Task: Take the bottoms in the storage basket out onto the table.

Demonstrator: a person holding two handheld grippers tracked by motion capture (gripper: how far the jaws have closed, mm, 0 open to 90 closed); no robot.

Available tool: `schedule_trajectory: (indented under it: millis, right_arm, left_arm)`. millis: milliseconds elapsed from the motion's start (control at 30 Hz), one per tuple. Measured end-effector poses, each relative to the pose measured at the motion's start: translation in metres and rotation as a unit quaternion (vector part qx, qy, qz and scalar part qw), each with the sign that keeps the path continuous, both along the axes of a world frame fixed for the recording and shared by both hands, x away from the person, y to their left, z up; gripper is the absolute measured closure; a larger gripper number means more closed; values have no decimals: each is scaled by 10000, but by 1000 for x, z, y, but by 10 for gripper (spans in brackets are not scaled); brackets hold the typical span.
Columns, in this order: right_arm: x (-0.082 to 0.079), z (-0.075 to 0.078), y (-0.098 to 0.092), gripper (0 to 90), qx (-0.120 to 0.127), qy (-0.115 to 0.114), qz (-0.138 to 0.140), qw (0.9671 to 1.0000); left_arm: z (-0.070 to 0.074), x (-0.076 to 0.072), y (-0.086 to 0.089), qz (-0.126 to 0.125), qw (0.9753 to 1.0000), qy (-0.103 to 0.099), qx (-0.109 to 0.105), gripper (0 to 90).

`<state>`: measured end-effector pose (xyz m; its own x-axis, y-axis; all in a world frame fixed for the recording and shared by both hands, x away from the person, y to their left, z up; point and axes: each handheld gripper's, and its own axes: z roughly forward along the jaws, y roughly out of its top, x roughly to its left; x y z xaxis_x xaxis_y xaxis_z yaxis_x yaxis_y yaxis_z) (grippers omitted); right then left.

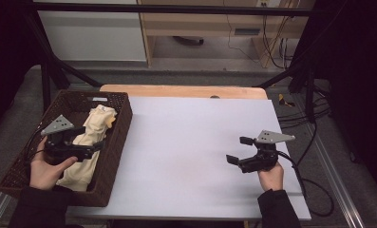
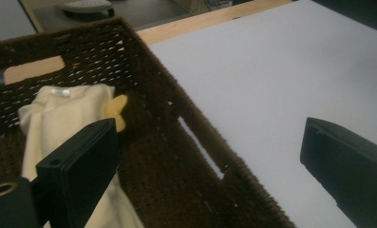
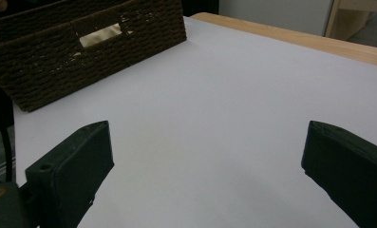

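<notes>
The left gripper (image 1: 97, 145) has its 2 jaws spread wide and empty, one jaw over the inside of the dark wicker basket (image 1: 122, 124) and the other past its right wall above the white tabletop (image 1: 191, 142); the right gripper (image 1: 237, 150) is equally spread and empty, low over bare tabletop well apart from the basket. The likely target, a pale yellow garment (image 1: 93, 128), lies crumpled in the basket just beside the left jaws, its long axis running along the basket's length, so the left hand is far nearer. A small white tag (image 2: 61, 91) on the garment is too blurred to read.
</notes>
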<state>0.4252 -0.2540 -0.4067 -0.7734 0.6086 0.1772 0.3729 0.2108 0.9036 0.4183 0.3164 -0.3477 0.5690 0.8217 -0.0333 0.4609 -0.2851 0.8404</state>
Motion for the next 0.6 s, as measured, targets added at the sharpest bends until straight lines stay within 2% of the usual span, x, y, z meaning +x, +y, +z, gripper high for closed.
schedule_trajectory:
  millis: [367,567,600]
  right_arm:
    - [1,-1,1,35,-19,18,9,10000]
    - [1,-1,1,36,-30,19,4,10000]
    - [1,-1,1,36,-28,17,5,10000]
  left_arm:
    - [-8,8,17,356,9990,196,160,52]
    - [-13,14,27,612,9972,323,298,53]
    - [-16,16,29,696,9962,349,387,53]
